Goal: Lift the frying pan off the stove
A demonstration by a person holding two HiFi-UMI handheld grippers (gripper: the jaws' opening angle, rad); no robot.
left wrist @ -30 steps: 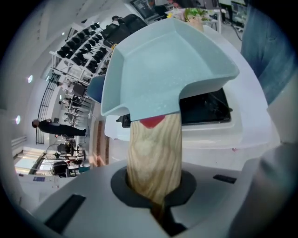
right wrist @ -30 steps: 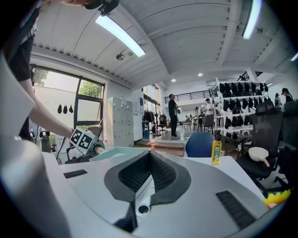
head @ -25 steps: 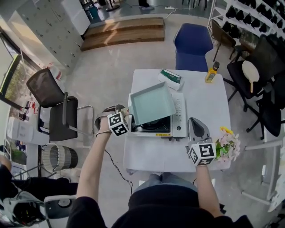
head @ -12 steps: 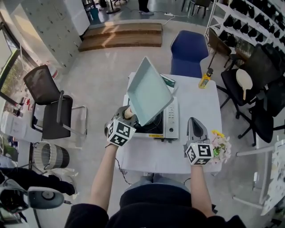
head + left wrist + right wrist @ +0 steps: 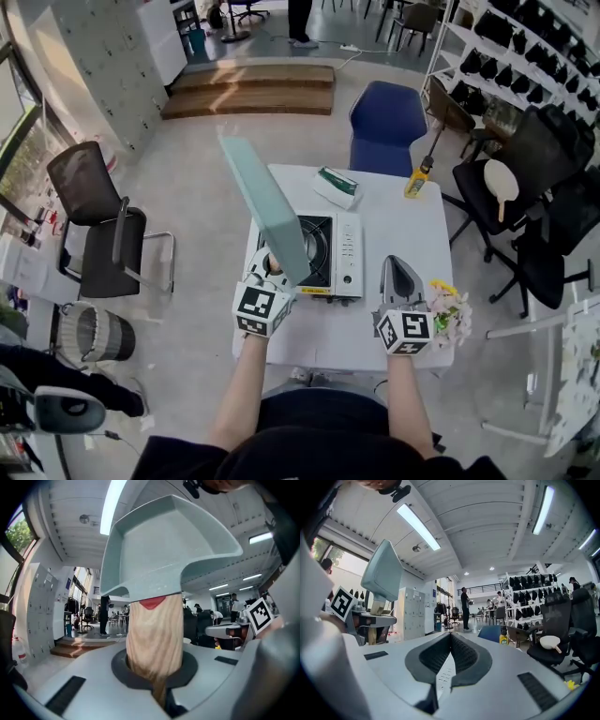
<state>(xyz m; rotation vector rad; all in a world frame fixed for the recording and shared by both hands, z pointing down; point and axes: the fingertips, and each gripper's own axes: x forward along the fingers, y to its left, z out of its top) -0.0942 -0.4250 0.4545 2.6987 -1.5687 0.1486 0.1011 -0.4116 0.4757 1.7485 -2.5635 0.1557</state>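
Frying pan (image 5: 267, 211): square and pale green, it hangs in the air above the left edge of the stove (image 5: 336, 249) and touches nothing there. It stands steeply on end. Its long axis runs from the wooden handle (image 5: 273, 265) at the bottom up to the far rim at the top, which leans away from the person and toward their left. From the head view it shows almost edge-on. In the left gripper view the hollow side of the pan (image 5: 164, 541) is turned toward the camera, above the handle (image 5: 154, 634).

The left gripper (image 5: 268, 277) has its jaws clamped tight on the lower end of that handle, with the wood rising straight out from between them. The right gripper (image 5: 398, 269) sits low over the white table (image 5: 412, 225), just right of the stove. Its jaws are pressed together with nothing between them (image 5: 450, 644). A bunch of flowers (image 5: 448, 314) lies just beside it, at the table's right edge.
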